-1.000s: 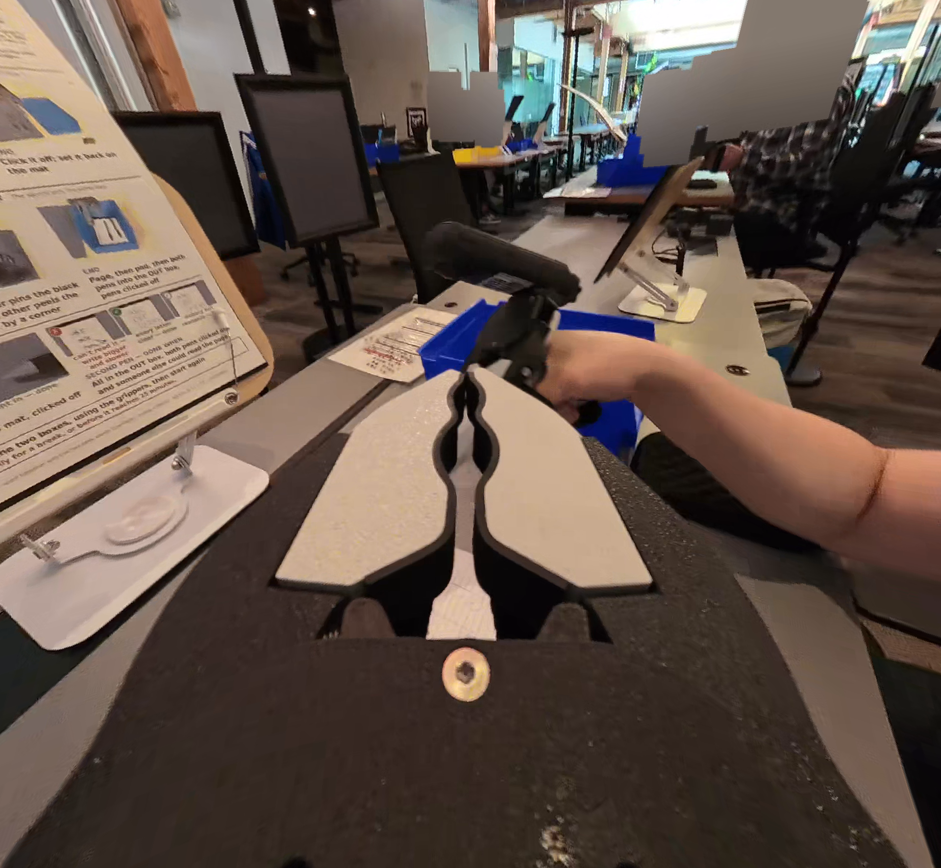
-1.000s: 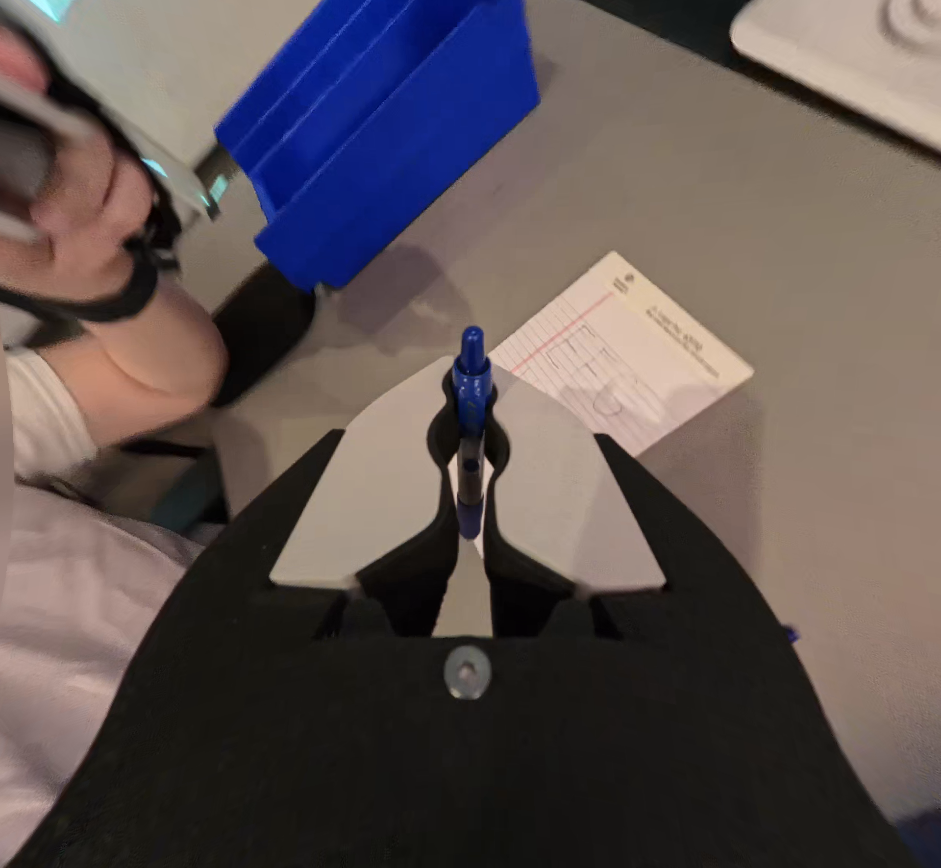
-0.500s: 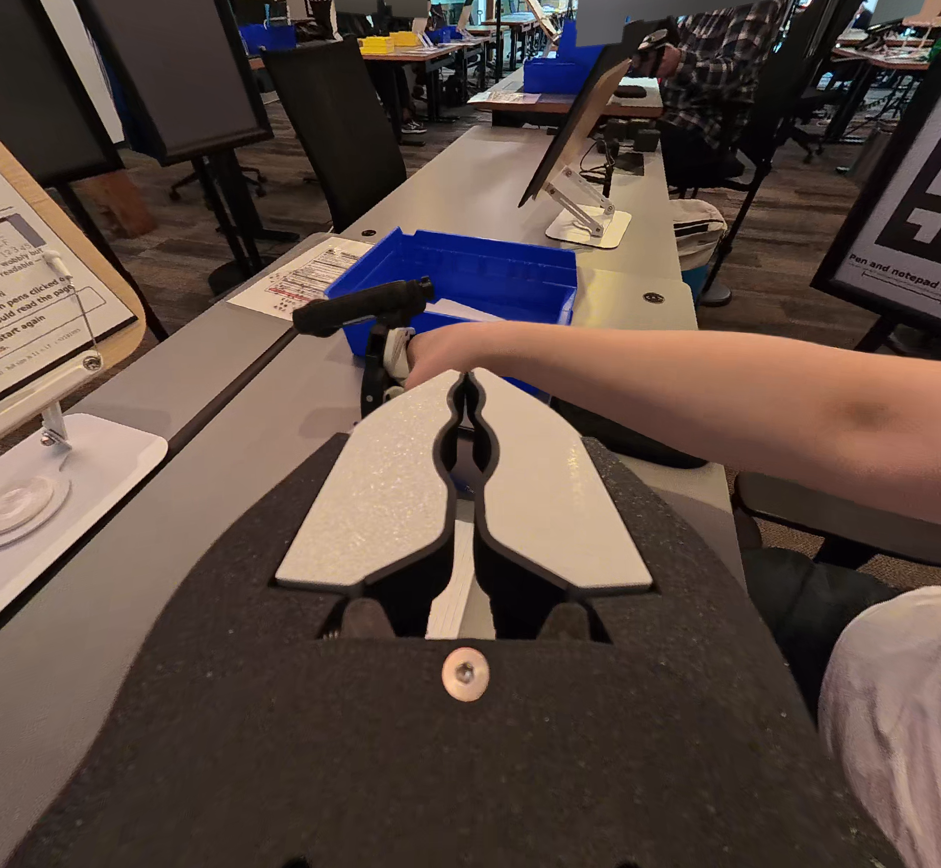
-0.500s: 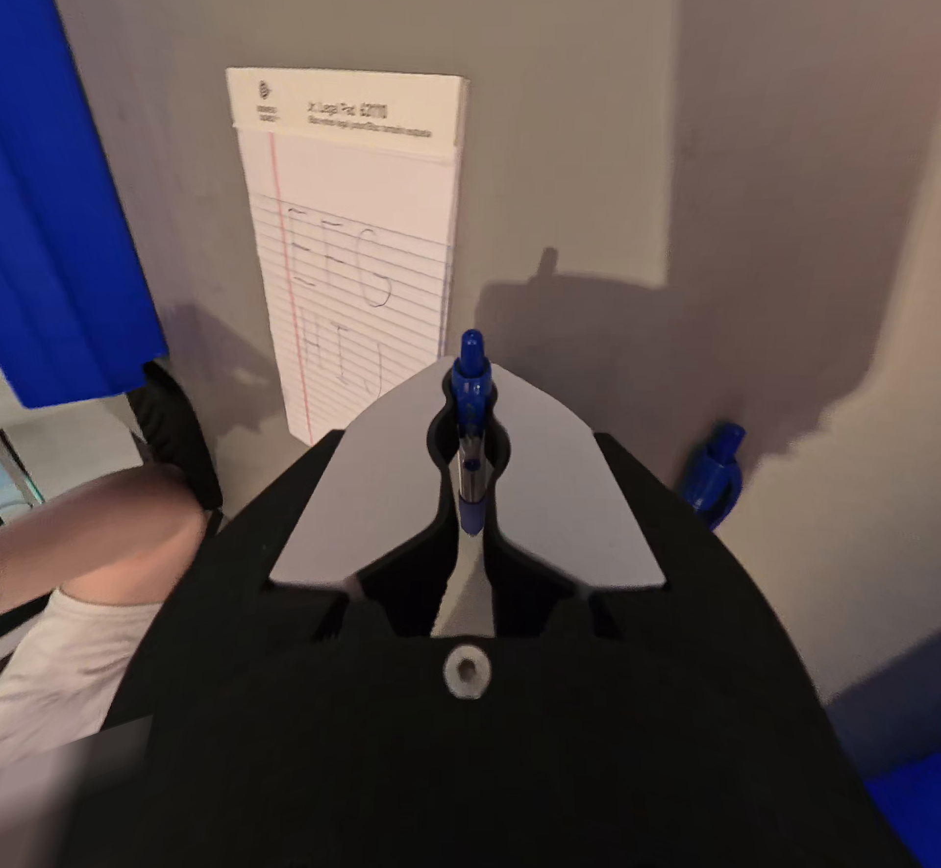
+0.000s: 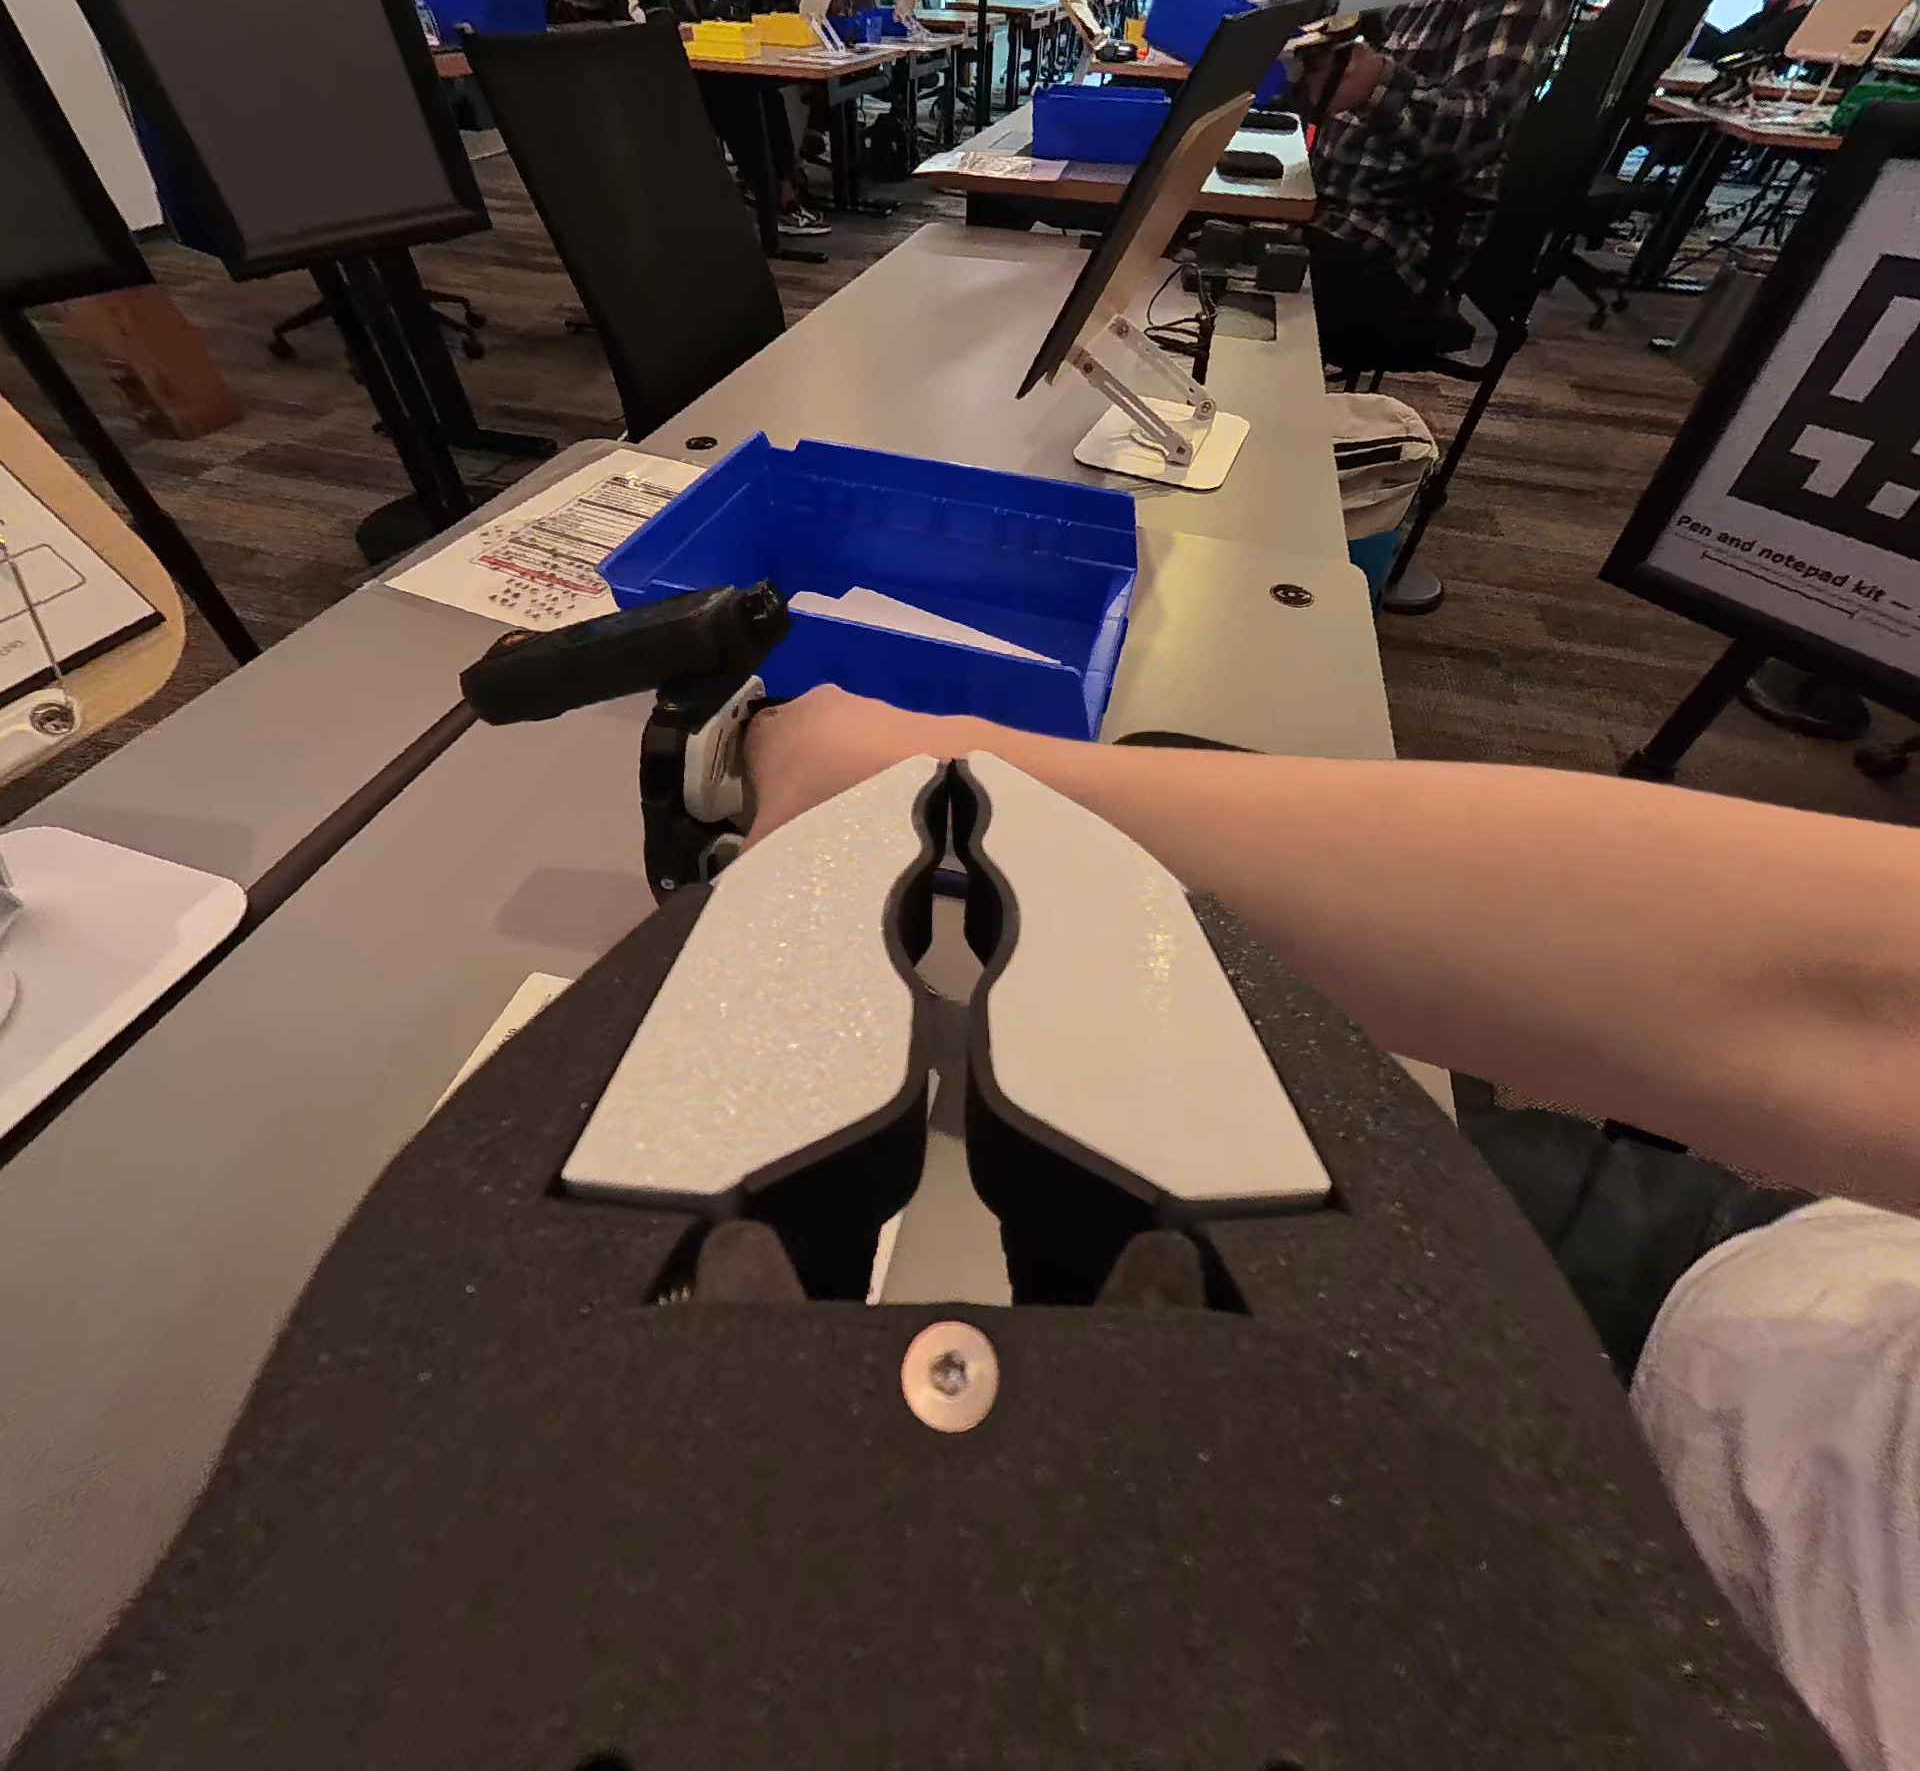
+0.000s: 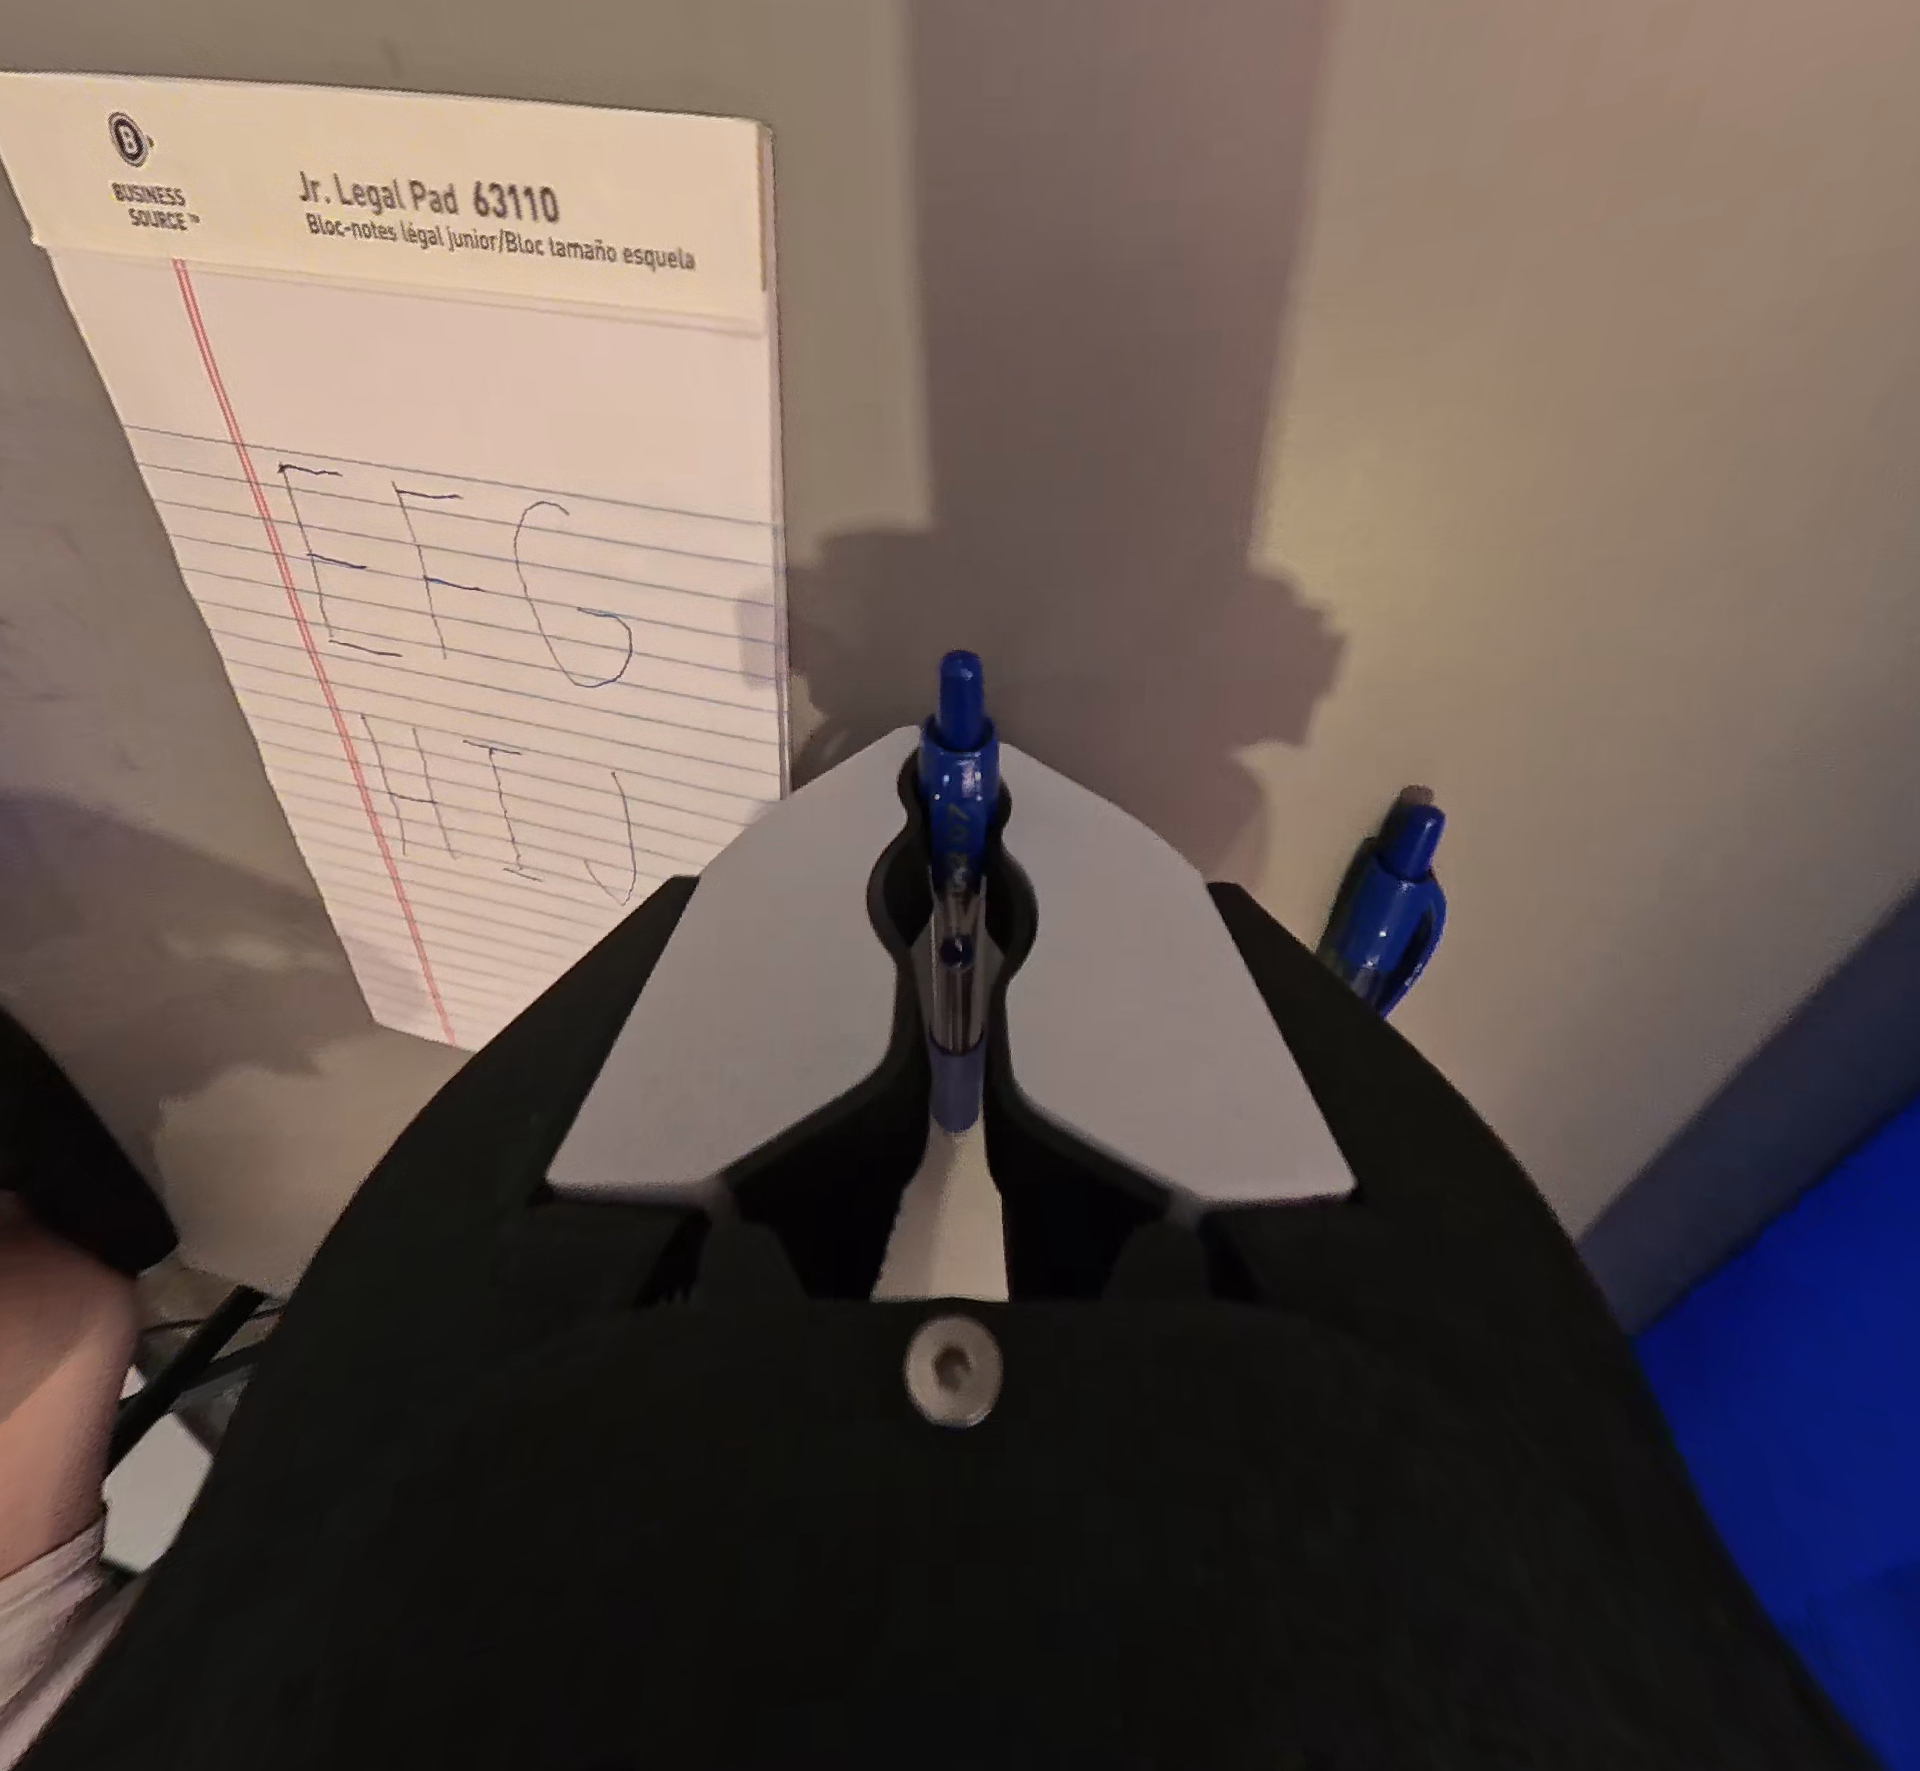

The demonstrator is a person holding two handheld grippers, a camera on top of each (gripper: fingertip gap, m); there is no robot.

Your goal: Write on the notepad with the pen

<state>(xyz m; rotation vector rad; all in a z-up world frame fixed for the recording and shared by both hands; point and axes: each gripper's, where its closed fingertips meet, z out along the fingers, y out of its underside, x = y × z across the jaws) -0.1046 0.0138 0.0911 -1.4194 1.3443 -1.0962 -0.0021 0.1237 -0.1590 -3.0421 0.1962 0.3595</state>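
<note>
Over grey desk (image 6: 1558,371) | right gripper (image 6: 958,755) clamped on blue pen (image 6: 958,848), just right of legal pad (image 6: 499,578) lying flat, handwritten | second blue pen (image 6: 1392,900) right | left gripper (image 5: 951,771) fingers together, empty, near blue bin (image 5: 935,568)

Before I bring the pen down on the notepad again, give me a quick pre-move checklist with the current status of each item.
1. Pen gripped: ok, the right gripper is shut on it, its push-button end sticking out past the fingers.
2. Writing tip out: cannot tell, that end is hidden in the gripper.
3. Notepad flat on the table: ok.
4. Free lines left: cannot tell, handwriting fills the upper lines and the gripper covers the bottom corner.
5. Pen over the page: not ok, it sits just off the pad's right edge.
6. Left gripper steadying the pad: not ok, it is shut on nothing, raised above the table.
</note>
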